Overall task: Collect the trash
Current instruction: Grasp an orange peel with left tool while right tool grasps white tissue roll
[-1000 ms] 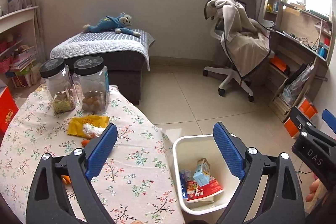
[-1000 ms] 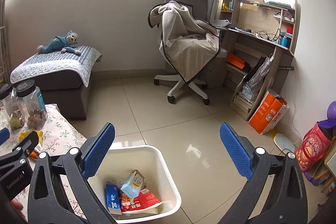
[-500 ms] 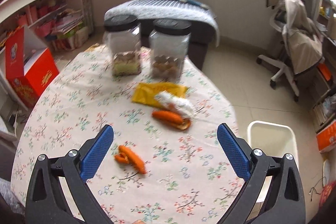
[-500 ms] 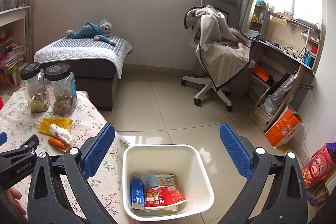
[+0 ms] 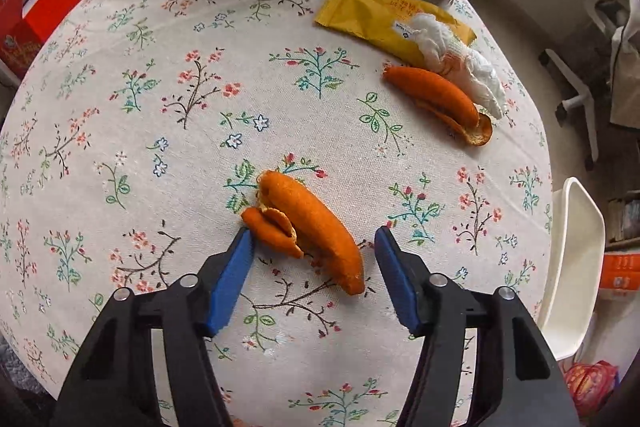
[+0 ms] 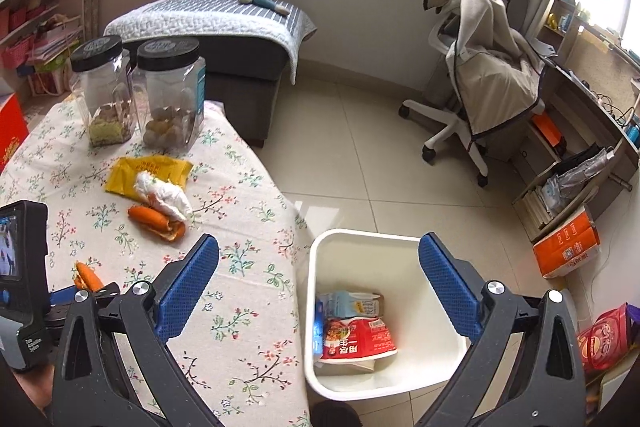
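Note:
An orange peel lies on the floral tablecloth. My left gripper is open, low over the table, with its fingers either side of this peel; its left tip is at the peel's edge. A second orange peel, a crumpled white tissue and a yellow wrapper lie farther right. My right gripper is open and empty above the white trash bin, which holds cartons and a red packet. The near peel also shows in the right wrist view.
Two clear jars with black lids stand at the table's far edge. The bin stands on the tiled floor beside the table's right edge. An office chair, a low couch and shelves surround the table.
My left gripper has swung from the bin to the table and dropped down around the near orange peel. My right gripper has turned left, so the table now shows beside the bin.

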`<state>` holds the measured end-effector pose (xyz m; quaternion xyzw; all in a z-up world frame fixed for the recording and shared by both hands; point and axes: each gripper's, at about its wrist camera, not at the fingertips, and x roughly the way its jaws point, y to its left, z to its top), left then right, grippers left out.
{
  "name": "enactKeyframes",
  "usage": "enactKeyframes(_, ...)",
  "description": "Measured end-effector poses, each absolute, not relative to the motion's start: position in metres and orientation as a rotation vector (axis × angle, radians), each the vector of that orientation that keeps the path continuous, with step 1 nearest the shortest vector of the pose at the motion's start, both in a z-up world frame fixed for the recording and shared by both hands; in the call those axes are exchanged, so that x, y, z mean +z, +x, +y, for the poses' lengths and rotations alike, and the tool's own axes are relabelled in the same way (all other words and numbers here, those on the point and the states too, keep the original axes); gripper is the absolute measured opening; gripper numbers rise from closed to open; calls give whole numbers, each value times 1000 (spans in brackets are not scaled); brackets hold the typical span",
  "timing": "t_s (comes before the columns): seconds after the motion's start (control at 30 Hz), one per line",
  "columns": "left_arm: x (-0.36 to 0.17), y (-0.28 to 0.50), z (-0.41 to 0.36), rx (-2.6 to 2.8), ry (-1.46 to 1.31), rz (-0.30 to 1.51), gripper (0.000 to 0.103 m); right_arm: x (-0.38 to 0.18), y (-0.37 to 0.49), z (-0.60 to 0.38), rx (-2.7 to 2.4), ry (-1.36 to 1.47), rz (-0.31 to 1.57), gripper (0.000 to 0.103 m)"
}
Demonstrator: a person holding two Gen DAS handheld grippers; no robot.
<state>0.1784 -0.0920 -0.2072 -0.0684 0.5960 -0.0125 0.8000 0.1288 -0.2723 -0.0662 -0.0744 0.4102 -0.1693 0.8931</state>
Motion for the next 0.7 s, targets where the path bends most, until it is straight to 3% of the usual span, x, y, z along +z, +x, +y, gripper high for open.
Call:
enactKeyframes(0.03,-205,177,-93,-45,-121,1268,50,-71,134,-268,-337,-166,869,96)
enactKeyframes(0.1,-203,175,-90,-110,-118,1267,18,-81,146,-257,-306,-201,902,96)
enactKeyframes(0.33,-174,174,-39,-151,-104,1177,15,-113,197,-214,-164,-284,947,96)
enactKeyframes(0.7,-120,187,35,-136,-154,1051,15,-170,277,-214,-49,-5,1081,96)
